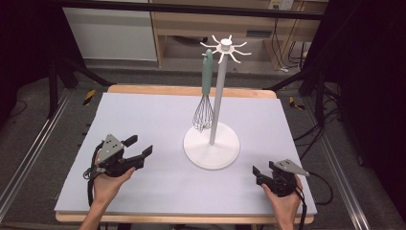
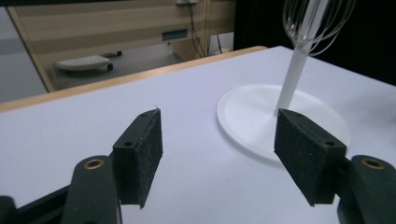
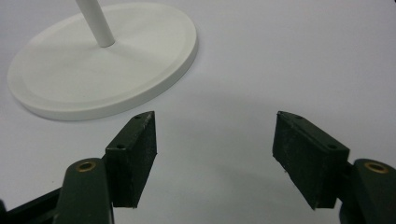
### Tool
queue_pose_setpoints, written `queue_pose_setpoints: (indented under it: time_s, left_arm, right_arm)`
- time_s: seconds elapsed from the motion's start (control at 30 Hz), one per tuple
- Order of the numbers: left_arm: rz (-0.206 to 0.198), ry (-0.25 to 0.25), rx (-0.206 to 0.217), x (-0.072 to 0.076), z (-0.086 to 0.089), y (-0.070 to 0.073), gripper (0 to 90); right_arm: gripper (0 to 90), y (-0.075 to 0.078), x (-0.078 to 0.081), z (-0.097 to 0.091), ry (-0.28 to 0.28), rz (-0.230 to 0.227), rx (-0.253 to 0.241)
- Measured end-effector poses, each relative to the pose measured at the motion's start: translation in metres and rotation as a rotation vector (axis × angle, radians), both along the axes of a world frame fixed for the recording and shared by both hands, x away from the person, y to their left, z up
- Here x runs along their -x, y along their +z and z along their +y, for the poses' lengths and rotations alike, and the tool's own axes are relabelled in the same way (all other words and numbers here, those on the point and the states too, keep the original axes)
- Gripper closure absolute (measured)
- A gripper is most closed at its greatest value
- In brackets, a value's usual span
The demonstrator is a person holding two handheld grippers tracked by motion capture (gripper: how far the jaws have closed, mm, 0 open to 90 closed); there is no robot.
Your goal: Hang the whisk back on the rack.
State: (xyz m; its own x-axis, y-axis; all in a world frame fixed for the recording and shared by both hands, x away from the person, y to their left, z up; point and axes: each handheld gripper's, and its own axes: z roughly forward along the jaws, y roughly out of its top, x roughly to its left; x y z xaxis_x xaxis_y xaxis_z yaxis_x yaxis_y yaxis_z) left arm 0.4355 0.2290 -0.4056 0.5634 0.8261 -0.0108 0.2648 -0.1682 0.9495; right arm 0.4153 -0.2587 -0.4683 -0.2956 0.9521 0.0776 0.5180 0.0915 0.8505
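A white utensil stand (image 1: 216, 103) with a round base (image 1: 230, 149) and hooks at its top stands mid-table. From one hook hangs a whisk (image 1: 206, 91) with a pale green handle, its wires just above the base. My left gripper (image 1: 139, 146) rests low at the table's front left, open and empty, its jaws pointing toward the stand. In the left gripper view the stand's pole (image 2: 293, 79) and the whisk's wires (image 2: 317, 21) rise beyond the jaws. My right gripper (image 1: 256, 176) sits at the front right, open with nothing between its pads (image 3: 135, 156); the base (image 3: 70, 88) lies ahead.
The pale lilac table top (image 1: 158, 120) has a wooden rim. Black frame legs and cables stand on the floor at both sides. A wooden shelf unit (image 1: 215, 28) is behind the table.
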Motion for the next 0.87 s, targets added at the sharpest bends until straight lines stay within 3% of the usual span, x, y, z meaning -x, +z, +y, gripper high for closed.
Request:
queue_pose_setpoints:
  time_s: [0.1, 0.3, 0.4, 0.5, 0.6, 0.87]
  left_arm:
    - [0.034, 0.018, -0.006, 0.000, 0.011, -0.008, 31.6]
    - [0.064, 0.075, 0.009, 0.003, 0.030, -0.019, 30.7]
    - [0.094, 0.105, -0.029, 0.003, 0.039, -0.026, 30.1]
    - [0.114, 0.124, -0.039, 0.001, 0.045, -0.032, 29.8]
    - [0.133, 0.147, -0.085, -0.002, 0.051, -0.040, 29.3]
    - [0.192, 0.188, -0.131, -0.009, 0.064, -0.054, 28.6]
  right_arm:
    - [30.8, -0.001, 0.000, 0.000, 0.000, 0.002, 0.002]
    - [31.0, -0.002, 0.000, 0.000, -0.006, 0.012, 0.021]
    - [30.6, -0.003, 0.000, -0.001, -0.006, 0.016, 0.031]
    - [30.2, -0.004, 0.001, -0.002, -0.008, 0.019, 0.038]
    - [29.7, -0.005, 0.001, -0.004, -0.010, 0.025, 0.035]
    - [28.8, -0.006, 0.002, -0.007, -0.023, 0.026, 0.032]
